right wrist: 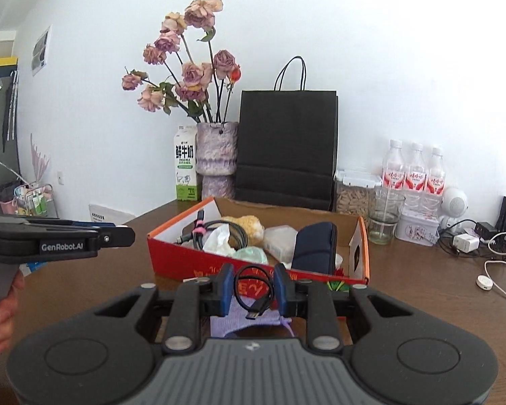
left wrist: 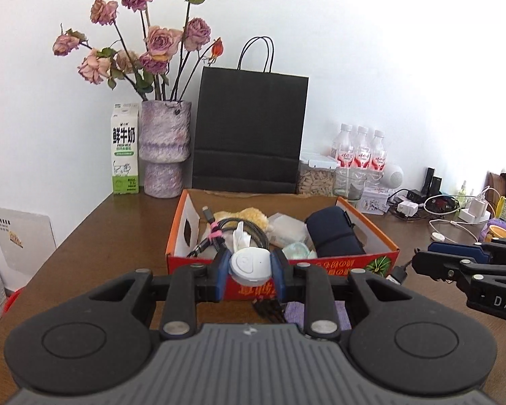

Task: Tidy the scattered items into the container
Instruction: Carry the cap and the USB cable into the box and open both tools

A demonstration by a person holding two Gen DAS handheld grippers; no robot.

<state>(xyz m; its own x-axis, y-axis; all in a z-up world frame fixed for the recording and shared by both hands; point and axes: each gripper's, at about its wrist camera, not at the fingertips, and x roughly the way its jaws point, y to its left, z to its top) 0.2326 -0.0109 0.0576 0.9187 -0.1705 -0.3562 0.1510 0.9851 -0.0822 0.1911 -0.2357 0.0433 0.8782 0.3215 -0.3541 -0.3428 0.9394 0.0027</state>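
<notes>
My left tool pinches a round white charger puck and my right tool pinches a looped black cable, both just in front of the red box on the tabletop, and the floppy cable could slip out or snag the box wall.

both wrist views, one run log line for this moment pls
left gripper: shut on white round device | right gripper: shut on black usb cable | both short of orange cardboard box | purple cloth: on table
</notes>
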